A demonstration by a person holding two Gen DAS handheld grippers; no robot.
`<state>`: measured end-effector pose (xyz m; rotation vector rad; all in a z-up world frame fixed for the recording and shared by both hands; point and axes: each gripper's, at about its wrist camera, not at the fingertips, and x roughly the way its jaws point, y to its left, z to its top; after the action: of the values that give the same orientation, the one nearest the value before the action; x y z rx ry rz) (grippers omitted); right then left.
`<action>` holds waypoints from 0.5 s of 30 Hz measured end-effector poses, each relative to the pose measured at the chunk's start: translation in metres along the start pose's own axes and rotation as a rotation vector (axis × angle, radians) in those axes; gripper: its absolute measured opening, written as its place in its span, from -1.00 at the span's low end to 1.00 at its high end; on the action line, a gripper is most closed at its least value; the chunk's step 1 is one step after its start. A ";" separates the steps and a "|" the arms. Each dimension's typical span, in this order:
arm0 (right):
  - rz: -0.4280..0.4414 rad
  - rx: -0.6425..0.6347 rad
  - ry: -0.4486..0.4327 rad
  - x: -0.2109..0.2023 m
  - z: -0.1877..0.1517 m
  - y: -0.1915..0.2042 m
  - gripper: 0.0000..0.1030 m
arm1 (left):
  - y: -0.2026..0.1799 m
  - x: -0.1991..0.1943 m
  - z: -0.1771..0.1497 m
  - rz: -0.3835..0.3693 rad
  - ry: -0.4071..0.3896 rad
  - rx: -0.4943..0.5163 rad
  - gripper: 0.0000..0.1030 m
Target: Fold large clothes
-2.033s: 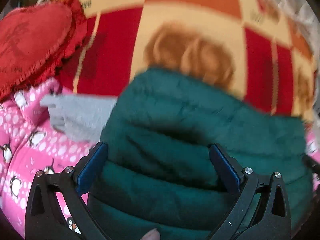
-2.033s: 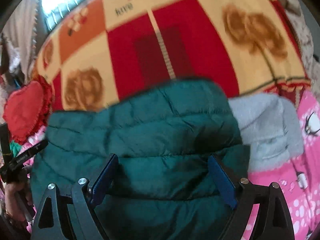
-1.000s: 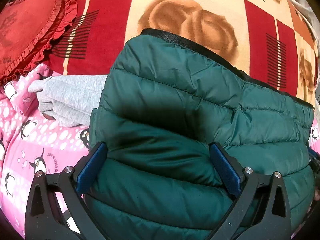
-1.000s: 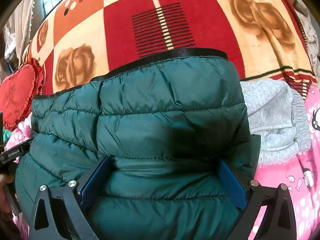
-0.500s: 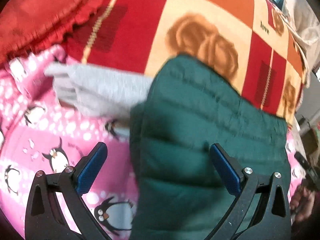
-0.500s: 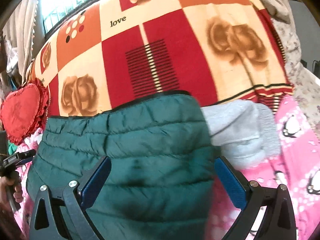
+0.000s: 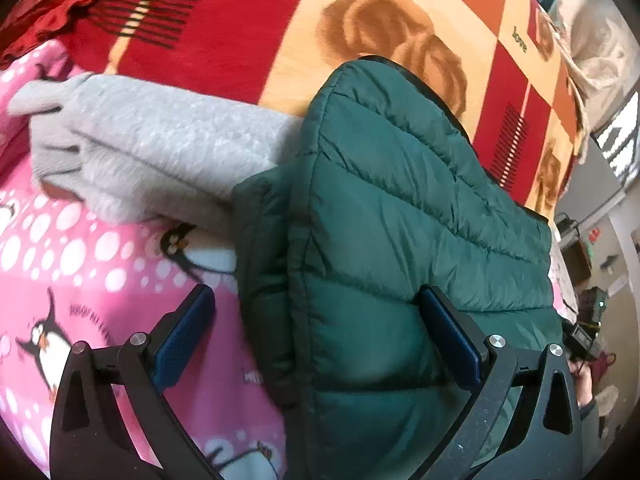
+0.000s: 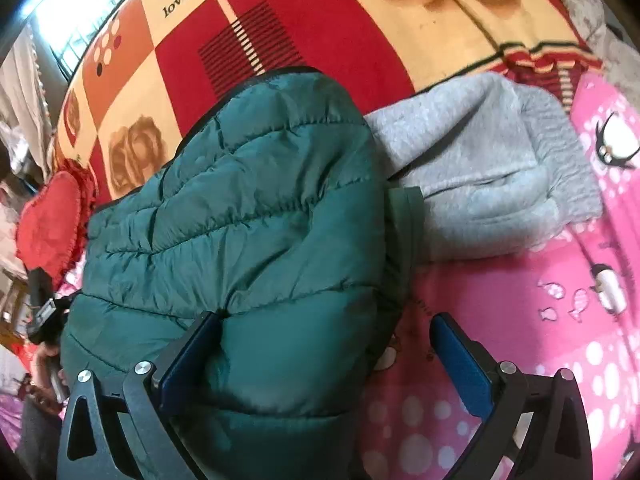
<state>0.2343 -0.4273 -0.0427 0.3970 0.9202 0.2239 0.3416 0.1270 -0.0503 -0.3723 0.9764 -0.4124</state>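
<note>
The dark green quilted puffer jacket (image 7: pixel 404 240) lies folded into a thick block on the bed, its black-trimmed edge at the far side over the red, cream and orange rose-patterned blanket (image 7: pixel 248 28). It looks doubled over on itself, with a narrower flap showing along one side, so I judge the fold largely done; what may remain is squaring the bundle or setting it aside.

My left gripper (image 7: pixel 316 340) stands wide apart and grips nothing: the right pad rests against the jacket's near side, the left pad hangs over the pink penguin-print fleece (image 7: pixel 80 264). My right gripper (image 8: pixel 324 356) is likewise spread, its left pad touching the jacket's corner, its right pad above the pink fleece.

Just beside the jacket, at ten o'clock in the left view and one o'clock in the right, sits a folded grey knitted garment (image 8: pixel 480 184), touching it. A red heart-shaped frilled cushion (image 8: pixel 48 220) lies at nine o'clock in the right view.

A second ago both grippers straddled the jacket's middle; now each has slid outward to an opposite end, with pink fleece between the pads.
</note>
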 end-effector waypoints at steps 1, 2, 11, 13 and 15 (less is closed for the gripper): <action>0.012 -0.003 -0.001 0.001 0.000 -0.001 0.99 | 0.000 0.003 0.002 -0.009 0.005 0.005 0.99; 0.022 -0.005 -0.002 0.001 0.000 -0.003 0.99 | 0.000 0.005 0.004 -0.017 0.005 0.013 0.99; 0.250 0.120 0.012 0.023 0.003 -0.043 1.00 | -0.015 0.007 0.006 -0.006 -0.048 0.112 0.44; 0.279 0.120 0.015 0.025 0.005 -0.044 1.00 | -0.016 0.008 0.005 -0.003 -0.051 0.116 0.39; 0.318 0.103 0.008 0.027 0.006 -0.040 0.91 | -0.015 0.008 0.005 -0.007 -0.053 0.114 0.36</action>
<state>0.2564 -0.4552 -0.0762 0.6386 0.8758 0.4698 0.3474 0.1102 -0.0461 -0.2822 0.8957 -0.4603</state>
